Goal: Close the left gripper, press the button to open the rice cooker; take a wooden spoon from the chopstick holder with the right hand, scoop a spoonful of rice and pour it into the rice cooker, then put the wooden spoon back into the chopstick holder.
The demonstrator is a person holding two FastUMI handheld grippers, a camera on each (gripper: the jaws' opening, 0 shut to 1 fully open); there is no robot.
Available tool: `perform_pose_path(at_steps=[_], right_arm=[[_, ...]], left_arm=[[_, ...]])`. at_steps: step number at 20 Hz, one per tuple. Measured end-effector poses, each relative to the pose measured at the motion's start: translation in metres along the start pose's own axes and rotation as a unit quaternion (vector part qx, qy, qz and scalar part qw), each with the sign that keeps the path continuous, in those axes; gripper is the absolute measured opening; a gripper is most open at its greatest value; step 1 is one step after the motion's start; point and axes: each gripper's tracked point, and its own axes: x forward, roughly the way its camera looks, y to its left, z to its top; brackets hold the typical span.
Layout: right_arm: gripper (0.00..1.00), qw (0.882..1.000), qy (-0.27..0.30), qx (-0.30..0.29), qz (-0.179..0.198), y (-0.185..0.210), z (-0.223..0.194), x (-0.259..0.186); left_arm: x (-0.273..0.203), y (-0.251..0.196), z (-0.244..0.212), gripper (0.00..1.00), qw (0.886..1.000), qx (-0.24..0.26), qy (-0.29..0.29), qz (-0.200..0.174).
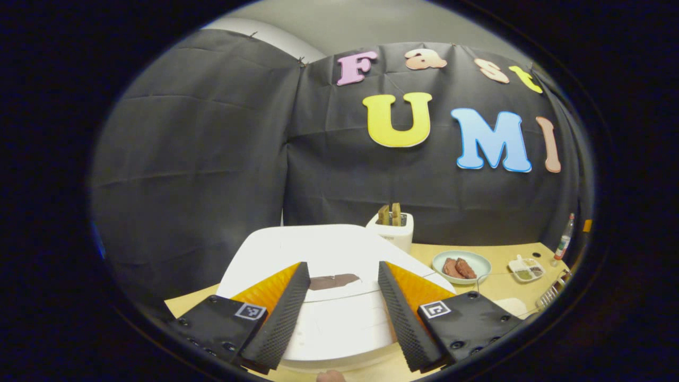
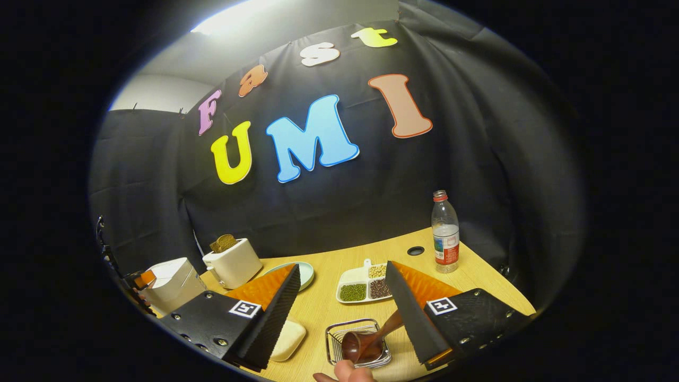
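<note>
Step one is not done yet. Left gripper hangs wide over the rice cooker, lid down. It must close, then push the button. Right gripper is wide too, above the spoon in its wire holder.

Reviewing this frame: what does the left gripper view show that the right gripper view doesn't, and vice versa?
Left gripper view: the cooker's dark lid panel between the open left gripper's fingers, and brown food on the plate. Right gripper view: the spoon in the wire holder, a cream block and a hole, by the open right gripper. Both: cooker, toaster, plate, bean tray, bottle.
</note>
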Motion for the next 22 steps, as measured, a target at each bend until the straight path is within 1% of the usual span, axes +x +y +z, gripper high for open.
perform_pose_path(at_steps=[1, 4, 6, 8, 11, 13, 14, 15, 17, 19, 20, 21, 22], right_arm=[[0.97, 1.000, -0.001, -0.005, 0.000, -0.001, 0.001, 0.001], [0.97, 1.000, -0.006, -0.021, -0.004, -0.001, 0.010, 0.000], [0.97, 0.999, -0.018, -0.030, -0.007, 0.001, 0.023, 0.000], [0.97, 0.998, -0.033, -0.042, -0.015, 0.004, 0.040, 0.003], [0.97, 0.997, -0.045, -0.058, -0.018, 0.019, 0.072, 0.008], [0.97, 0.996, -0.053, -0.070, -0.019, 0.032, 0.097, 0.012], [0.97, 0.995, -0.053, -0.079, -0.019, 0.039, 0.107, 0.013], [0.97, 0.994, -0.056, -0.087, -0.017, 0.047, 0.119, 0.015], [0.97, 0.994, -0.047, -0.096, -0.010, 0.062, 0.135, 0.020], [0.96, 0.995, -0.037, -0.093, -0.002, 0.073, 0.147, 0.026], [0.96, 0.995, -0.035, -0.094, 0.001, 0.076, 0.154, 0.029], [0.97, 0.994, -0.036, -0.099, 0.002, 0.077, 0.160, 0.030], [0.97, 0.994, -0.038, -0.106, 0.000, 0.078, 0.168, 0.032]], left_arm=[[0.000, -0.003, 0.003, 0.95, 1.000, -0.007, -0.004, -0.006], [-0.004, -0.010, 0.019, 0.95, 0.999, -0.014, -0.022, -0.019], [-0.006, -0.015, 0.046, 0.95, 0.999, -0.005, -0.042, -0.028], [-0.011, -0.023, 0.084, 0.94, 0.997, -0.003, -0.071, -0.044], [-0.016, -0.062, 0.136, 0.97, 0.991, 0.000, -0.092, -0.097], [-0.022, -0.092, 0.174, 0.96, 0.985, 0.016, -0.115, -0.126], [-0.026, -0.105, 0.190, 0.98, 0.982, 0.025, -0.124, -0.138], [-0.027, -0.126, 0.207, 0.95, 0.980, 0.031, -0.125, -0.153], [-0.029, -0.157, 0.225, 0.94, 0.976, 0.031, -0.115, -0.185], [-0.026, -0.174, 0.247, 0.93, 0.973, 0.035, -0.113, -0.196], [-0.025, -0.177, 0.263, 0.97, 0.973, 0.038, -0.120, -0.193], [-0.023, -0.179, 0.278, 0.97, 0.973, 0.040, -0.129, -0.187], [-0.023, -0.184, 0.289, 0.94, 0.972, 0.038, -0.134, -0.190]])
